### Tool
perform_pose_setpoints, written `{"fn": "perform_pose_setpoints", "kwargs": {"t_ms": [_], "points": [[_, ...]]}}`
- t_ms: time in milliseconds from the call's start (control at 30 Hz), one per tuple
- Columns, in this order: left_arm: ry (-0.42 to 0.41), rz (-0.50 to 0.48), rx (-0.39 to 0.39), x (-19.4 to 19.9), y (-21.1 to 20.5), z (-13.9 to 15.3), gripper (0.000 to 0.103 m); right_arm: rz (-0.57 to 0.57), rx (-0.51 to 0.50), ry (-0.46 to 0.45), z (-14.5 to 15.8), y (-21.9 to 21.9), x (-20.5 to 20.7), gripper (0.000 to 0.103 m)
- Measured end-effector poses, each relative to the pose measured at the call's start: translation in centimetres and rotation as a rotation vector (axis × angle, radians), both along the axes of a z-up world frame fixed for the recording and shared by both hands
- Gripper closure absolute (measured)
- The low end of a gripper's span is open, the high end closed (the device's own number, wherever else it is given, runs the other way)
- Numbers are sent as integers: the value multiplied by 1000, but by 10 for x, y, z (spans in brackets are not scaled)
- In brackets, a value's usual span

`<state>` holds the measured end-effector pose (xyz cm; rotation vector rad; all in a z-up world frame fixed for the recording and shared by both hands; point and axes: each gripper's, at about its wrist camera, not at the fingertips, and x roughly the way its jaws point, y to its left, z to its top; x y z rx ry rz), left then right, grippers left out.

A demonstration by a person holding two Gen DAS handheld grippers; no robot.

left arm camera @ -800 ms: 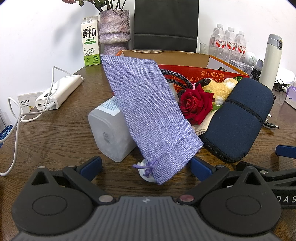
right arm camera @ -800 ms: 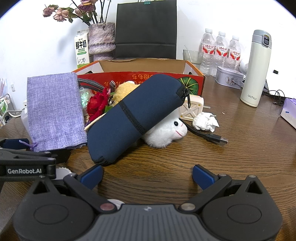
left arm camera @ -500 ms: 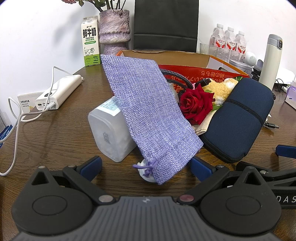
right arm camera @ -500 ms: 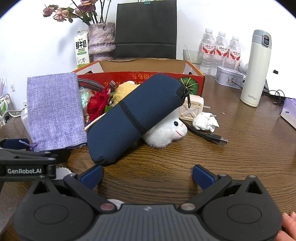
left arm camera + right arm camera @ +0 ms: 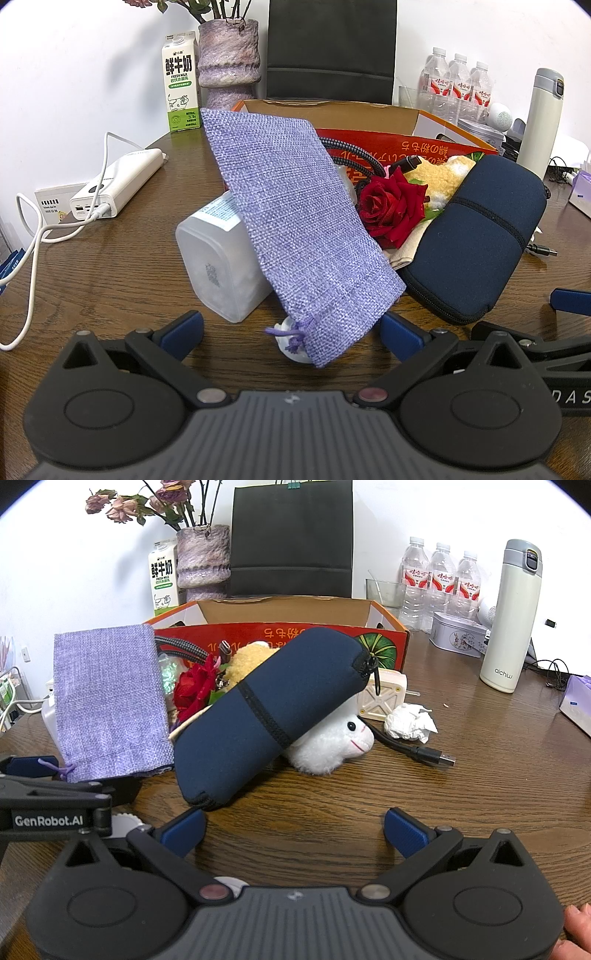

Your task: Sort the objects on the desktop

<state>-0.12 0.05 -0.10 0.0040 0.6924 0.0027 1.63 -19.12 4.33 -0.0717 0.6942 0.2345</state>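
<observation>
A pile lies on the wooden table in front of an open cardboard box (image 5: 280, 613). It holds a purple cloth pouch (image 5: 295, 221) leaning on a translucent plastic box (image 5: 218, 266), a red rose (image 5: 391, 206), a navy zip case (image 5: 266, 712), a white plush toy (image 5: 328, 746) and a yellow plush (image 5: 247, 661). My left gripper (image 5: 291, 336) is open, just short of the pouch's drawstring end. My right gripper (image 5: 293, 830) is open and empty, just short of the navy case's lower end.
A crumpled tissue (image 5: 408, 722), a black USB cable (image 5: 424, 753) and a cream block (image 5: 382, 698) lie right of the pile. A thermos (image 5: 511, 620), water bottles (image 5: 439, 579), a tin (image 5: 458, 637), a vase (image 5: 229, 59), a milk carton (image 5: 179, 81) and a power bank (image 5: 118, 181) ring the table.
Nothing on the table has moved. A fingertip has come into view at the lower right edge of the right wrist view.
</observation>
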Motion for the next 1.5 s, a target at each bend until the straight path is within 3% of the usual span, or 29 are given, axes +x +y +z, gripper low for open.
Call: {"fn": "perform_pose_setpoints", "kwargs": {"t_ms": [1500], "points": [[1,3,0,2,0,1,0,-15,3,1,0,4,0,0]]}}
